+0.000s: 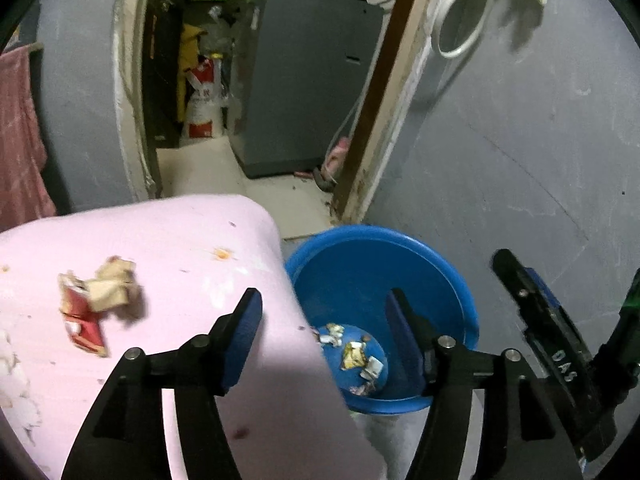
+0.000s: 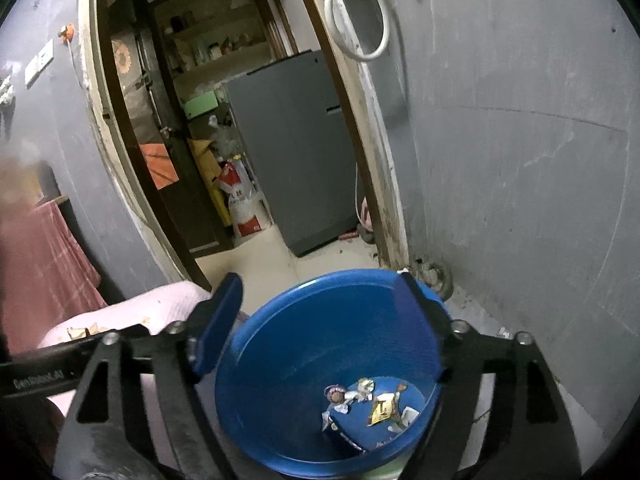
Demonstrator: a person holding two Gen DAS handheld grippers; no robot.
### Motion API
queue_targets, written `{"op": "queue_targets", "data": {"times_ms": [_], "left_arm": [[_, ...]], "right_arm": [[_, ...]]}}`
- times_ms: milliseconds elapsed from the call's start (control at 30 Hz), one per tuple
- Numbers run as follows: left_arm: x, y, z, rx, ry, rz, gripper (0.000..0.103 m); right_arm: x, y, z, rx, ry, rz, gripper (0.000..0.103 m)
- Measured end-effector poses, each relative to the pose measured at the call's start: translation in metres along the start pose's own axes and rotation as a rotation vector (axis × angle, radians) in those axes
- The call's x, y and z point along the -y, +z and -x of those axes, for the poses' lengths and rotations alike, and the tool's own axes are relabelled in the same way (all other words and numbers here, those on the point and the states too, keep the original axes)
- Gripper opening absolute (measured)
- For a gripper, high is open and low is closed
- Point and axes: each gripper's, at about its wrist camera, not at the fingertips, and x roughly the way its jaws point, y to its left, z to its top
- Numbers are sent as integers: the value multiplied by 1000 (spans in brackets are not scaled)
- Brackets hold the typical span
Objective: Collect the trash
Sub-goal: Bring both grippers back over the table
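While both my grippers hang released, left [image 1: 320, 336] and right [image 2: 320, 320], scraps [image 2: 370, 402] lie in the blue bin [image 2: 280, 360] below; a crumpled wrapper [image 1: 94, 300] sits left on the pink surface [image 1: 180, 240], whose edge crowds the bin.

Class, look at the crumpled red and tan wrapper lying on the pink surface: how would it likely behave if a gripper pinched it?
The crumpled wrapper looks like thin, creased packaging, so probably light and floppy. It would likely crush flatter under the fingers rather than resist. Its irregular folds suggest it won't roll on the pink surface.
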Motion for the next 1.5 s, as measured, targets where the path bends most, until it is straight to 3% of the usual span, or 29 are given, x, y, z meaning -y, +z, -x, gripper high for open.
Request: {"op": "queue_targets", "data": {"times_ms": [167,333,933,1000,1067,1167,1500], "left_arm": [[-16,1,29,85,32,25,75],[-26,4,55,146,57,24,77],[-61,9,127,289,67,106,87],[-66,8,136,307,68,115,90],[-69,6,146,328,71,125,100],[-75,2,159,365,80,133,101],[-95,-15,194,451,190,87,101]], "right_arm": [[-7,10,17,56,17,8,97],[-24,18,31,95,45,26,103],[-83,31,90,194,122,118,103],[-89,33,97,203,129,130,103],[-94,33,104,212,138,137,103],[-103,34,112,221,146,150,103],[-134,26,127,246,185,211,103]]}}
